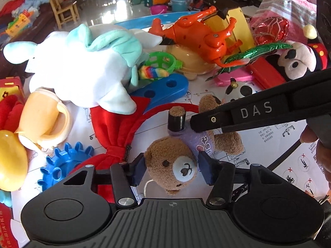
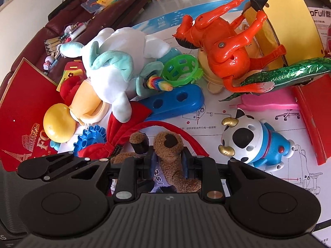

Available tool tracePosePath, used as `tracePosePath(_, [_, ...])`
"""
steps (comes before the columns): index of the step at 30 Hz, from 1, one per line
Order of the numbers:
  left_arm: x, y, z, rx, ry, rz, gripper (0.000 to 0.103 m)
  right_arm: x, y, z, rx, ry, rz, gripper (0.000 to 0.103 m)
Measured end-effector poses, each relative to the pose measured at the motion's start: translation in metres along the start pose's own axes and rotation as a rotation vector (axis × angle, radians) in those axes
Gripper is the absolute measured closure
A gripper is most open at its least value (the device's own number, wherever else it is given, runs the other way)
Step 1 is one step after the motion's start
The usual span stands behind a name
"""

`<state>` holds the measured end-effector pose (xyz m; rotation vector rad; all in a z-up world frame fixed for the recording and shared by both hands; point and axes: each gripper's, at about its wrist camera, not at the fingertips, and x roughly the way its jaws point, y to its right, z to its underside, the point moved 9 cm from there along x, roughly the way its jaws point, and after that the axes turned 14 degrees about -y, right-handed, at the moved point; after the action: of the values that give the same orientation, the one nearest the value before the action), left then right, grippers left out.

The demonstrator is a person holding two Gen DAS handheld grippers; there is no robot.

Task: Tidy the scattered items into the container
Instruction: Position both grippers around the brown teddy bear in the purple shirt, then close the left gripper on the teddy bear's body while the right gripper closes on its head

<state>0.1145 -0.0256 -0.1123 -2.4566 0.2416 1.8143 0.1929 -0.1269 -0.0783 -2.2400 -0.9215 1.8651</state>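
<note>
Currently the small brown teddy bear (image 1: 175,165) lies on the printed paper sheet (image 1: 269,144) amid scattered toys, just beside the red bow headband (image 1: 111,132). Right gripper (image 2: 168,161) is clamped on the bear's leg, plush bunched between the pads. Left gripper (image 1: 171,167) brackets the head; pads look to touch the fur on both sides, though I cannot tell how firmly.

Handling, as judged: light, soft, compressible, not fragile, not slippery. Plush deforms, so a limb grip lets the body dangle and swing. Head is the bulkiest, firmest part and the better hold. The headband arcs close around the legs and could snag. No container is identifiable in either view.
</note>
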Motion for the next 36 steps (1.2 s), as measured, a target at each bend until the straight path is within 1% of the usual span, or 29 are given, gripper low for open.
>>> tracePosePath(2, [0.004,-0.005,0.002,-0.014,-0.025,0.037,0.047,0.001,0.001,0.000,-0.004,0.002,-0.001,0.069])
tracePosePath(4, [0.006,-0.011,0.005,-0.049,-0.043,0.060,0.046,0.003,0.001,-0.002,0.004,-0.002,-0.008,0.069])
tracePosePath(6, [0.007,-0.016,0.009,-0.069,-0.049,0.043,0.047,0.003,0.002,-0.003,0.008,-0.004,-0.015,0.069])
tracePosePath(8, [0.008,-0.022,0.012,-0.098,-0.057,0.036,0.055,0.003,0.002,-0.002,0.002,-0.003,-0.015,0.069])
tracePosePath(9, [0.009,-0.024,0.013,-0.112,-0.064,0.047,0.064,0.004,0.002,-0.002,0.003,0.002,-0.017,0.069])
tracePosePath(10, [0.010,-0.023,0.013,-0.119,-0.070,0.061,0.066,0.004,0.003,-0.001,0.006,0.004,-0.020,0.069])
tracePosePath(11, [0.011,-0.022,0.012,-0.119,-0.072,0.061,0.064,0.004,0.003,-0.001,0.009,0.007,-0.023,0.069])
tracePosePath(12, [0.012,-0.021,0.011,-0.110,-0.072,0.052,0.052,0.005,0.004,-0.001,0.012,0.009,-0.023,0.069])
tracePosePath(13, [0.013,-0.018,0.011,-0.096,-0.070,0.039,0.051,0.004,0.004,-0.001,0.014,0.010,-0.024,0.069])
tracePosePath(15, [0.014,-0.015,0.011,-0.078,-0.067,0.017,0.050,0.004,0.004,-0.001,0.016,0.010,-0.022,0.069])
tracePosePath(16, [0.014,-0.015,0.011,-0.078,-0.069,0.018,0.049,0.004,0.005,-0.001,0.016,0.010,-0.021,0.069])
tracePosePath(18, [0.014,-0.016,0.014,-0.098,-0.084,0.052,0.047,0.004,0.005,-0.001,0.018,0.009,-0.022,0.069])
tracePosePath(19, [0.012,-0.016,0.016,-0.108,-0.088,0.073,0.045,0.004,0.005,-0.001,0.020,0.009,-0.023,0.069])
tracePosePath(21, [0.005,-0.014,0.021,-0.112,-0.082,0.094,0.043,0.004,0.005,-0.001,0.023,0.008,-0.024,0.069])
tracePosePath(25, [0.000,-0.002,0.025,-0.110,-0.083,0.115,0.042,0.005,0.005,-0.001,0.020,0.009,-0.021,0.069])
tracePosePath(29, [0.008,0.009,0.017,-0.126,-0.094,0.124,0.043,0.004,0.006,0.000,0.026,0.009,-0.024,0.069])
tracePosePath(30, [0.011,0.010,0.016,-0.133,-0.103,0.114,0.043,0.003,0.006,0.001,0.027,0.009,-0.024,0.069])
tracePosePath(32, [0.020,0.009,0.013,-0.146,-0.115,0.080,0.046,0.003,0.006,0.002,0.027,0.008,-0.025,0.068])
tracePosePath(33, [0.021,0.009,0.011,-0.147,-0.113,0.069,0.059,0.003,0.007,0.002,0.028,0.006,-0.025,0.068])
tracePosePath(34, [0.021,0.009,0.010,-0.144,-0.116,0.058,0.064,0.002,0.007,0.002,0.028,0.008,-0.024,0.068])
tracePosePath(35, [0.021,0.010,0.010,-0.139,-0.117,0.057,0.065,0.002,0.008,0.002,0.029,0.008,-0.025,0.068])
tracePosePath(36, [0.020,0.010,0.010,-0.130,-0.117,0.065,0.074,0.002,0.008,0.002,0.032,0.006,-0.027,0.068])
